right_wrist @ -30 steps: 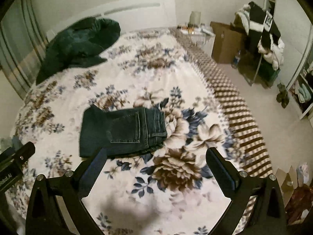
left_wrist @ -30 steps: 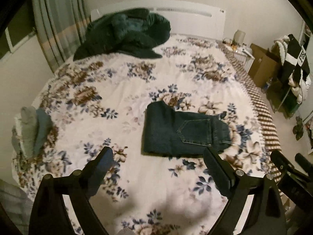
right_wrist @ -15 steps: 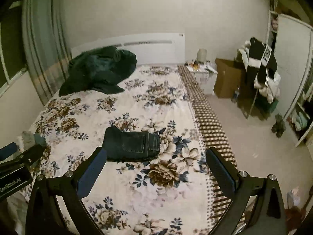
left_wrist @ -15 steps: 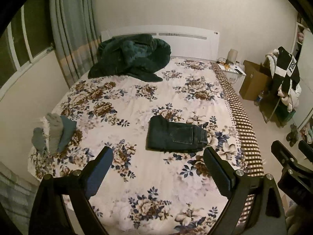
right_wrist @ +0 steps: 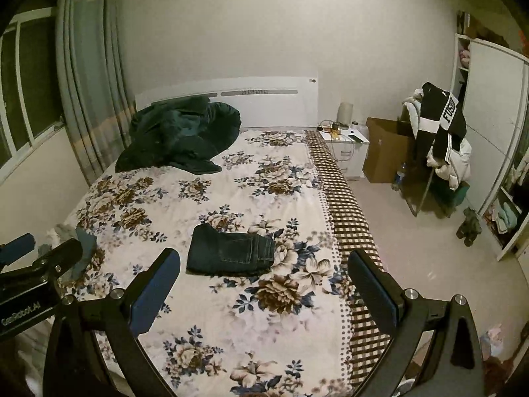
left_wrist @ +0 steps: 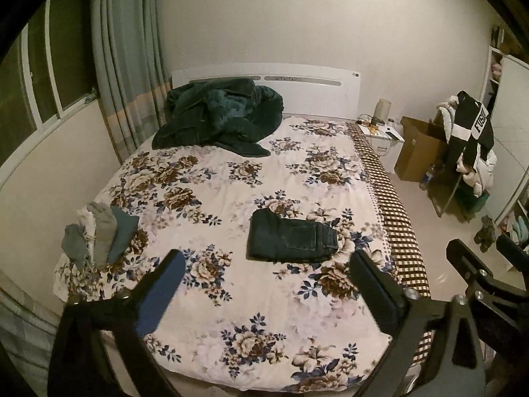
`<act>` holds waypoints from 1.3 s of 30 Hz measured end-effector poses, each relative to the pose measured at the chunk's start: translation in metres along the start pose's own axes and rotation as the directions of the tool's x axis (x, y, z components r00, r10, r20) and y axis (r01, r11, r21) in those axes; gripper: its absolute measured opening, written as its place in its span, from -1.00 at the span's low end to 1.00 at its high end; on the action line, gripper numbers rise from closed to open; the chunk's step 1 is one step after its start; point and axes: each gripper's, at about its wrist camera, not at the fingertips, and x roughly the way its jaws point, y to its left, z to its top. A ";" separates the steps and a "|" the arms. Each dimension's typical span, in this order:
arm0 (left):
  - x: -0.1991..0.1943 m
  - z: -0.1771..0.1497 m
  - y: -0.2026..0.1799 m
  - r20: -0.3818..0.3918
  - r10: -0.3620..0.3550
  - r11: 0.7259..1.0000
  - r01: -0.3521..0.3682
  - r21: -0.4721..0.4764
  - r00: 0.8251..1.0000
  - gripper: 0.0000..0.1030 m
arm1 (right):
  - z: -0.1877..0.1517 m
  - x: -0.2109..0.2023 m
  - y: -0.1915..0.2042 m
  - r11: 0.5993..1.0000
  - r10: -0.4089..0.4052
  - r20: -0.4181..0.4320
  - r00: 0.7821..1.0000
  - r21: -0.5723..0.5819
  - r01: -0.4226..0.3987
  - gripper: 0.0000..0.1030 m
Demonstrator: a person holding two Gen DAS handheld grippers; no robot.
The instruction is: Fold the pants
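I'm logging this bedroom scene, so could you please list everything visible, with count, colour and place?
jeans: one, dark blue, folded flat on the bed's middle
bedspread: one, white with brown and blue flowers, covering the bed
blanket: one, dark green, bunched by the headboard
headboard: one, white, against the far wall
folded clothes: small stack, grey and teal, bed's left edge
curtain: one, grey-green, by the window on the left
nightstand: one, white, right of the bed
cardboard box: one, brown, beside the nightstand
jacket: one, black and white, draped on a rack at right
left gripper: jaws open, empty, above the bed's near end
right gripper: jaws open, empty
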 end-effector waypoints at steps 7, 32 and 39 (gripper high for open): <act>-0.013 -0.005 0.004 0.018 0.027 1.000 -0.027 0.009 0.999 1.00 | 0.001 -0.013 0.003 1.000 0.005 -0.003 1.000 0.003 -0.005 1.00; -0.030 -0.008 0.010 0.033 0.040 0.999 -0.040 -0.001 0.999 1.00 | 0.004 -0.030 0.011 1.000 0.016 -0.008 1.000 -0.005 -0.016 1.00; -0.034 -0.014 0.012 0.025 0.046 0.999 -0.046 -0.005 0.999 1.00 | 0.004 -0.033 0.011 1.000 0.018 -0.006 1.000 -0.006 -0.018 1.00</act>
